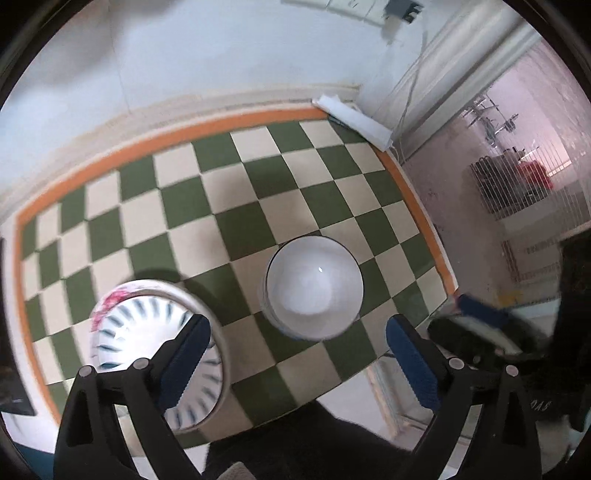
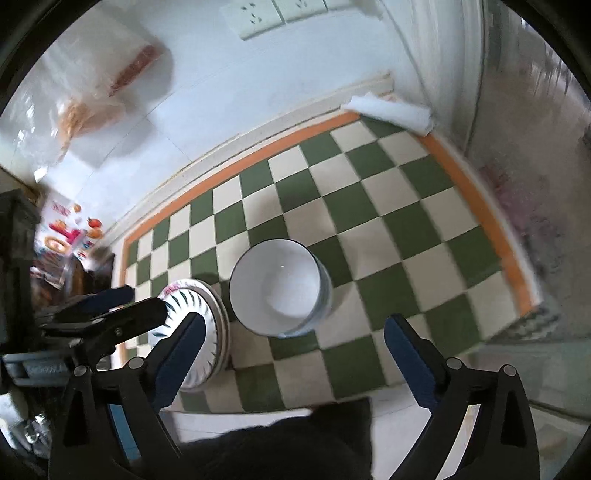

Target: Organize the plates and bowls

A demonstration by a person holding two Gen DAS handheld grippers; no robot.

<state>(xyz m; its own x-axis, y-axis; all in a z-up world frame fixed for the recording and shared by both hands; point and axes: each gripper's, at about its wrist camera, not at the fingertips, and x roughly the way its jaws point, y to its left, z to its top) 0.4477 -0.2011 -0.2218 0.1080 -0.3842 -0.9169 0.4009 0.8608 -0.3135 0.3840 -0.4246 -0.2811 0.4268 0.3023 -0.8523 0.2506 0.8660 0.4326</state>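
A deep white bowl (image 1: 314, 288) (image 2: 277, 288) stands upright on the green and cream checked tablecloth (image 1: 236, 206) (image 2: 388, 221); its tall side suggests others nested under it. To its left lies a stack of plates (image 1: 147, 328) (image 2: 192, 325) with blue dashes and a pink flower patch. My left gripper (image 1: 297, 325) hangs open above the bowl's near rim, its left finger over the plates. Over the same near rim my right gripper (image 2: 294, 320) is open too. Neither holds anything. Each gripper shows at the edge of the other's view.
A folded white cloth (image 1: 354, 120) (image 2: 391, 109) lies at the table's far right corner. The wall behind carries sockets (image 2: 258, 14) and a hanging plastic bag (image 2: 103, 85). A wire cage (image 1: 517, 184) stands off to the right. A dark garment covers the near table edge.
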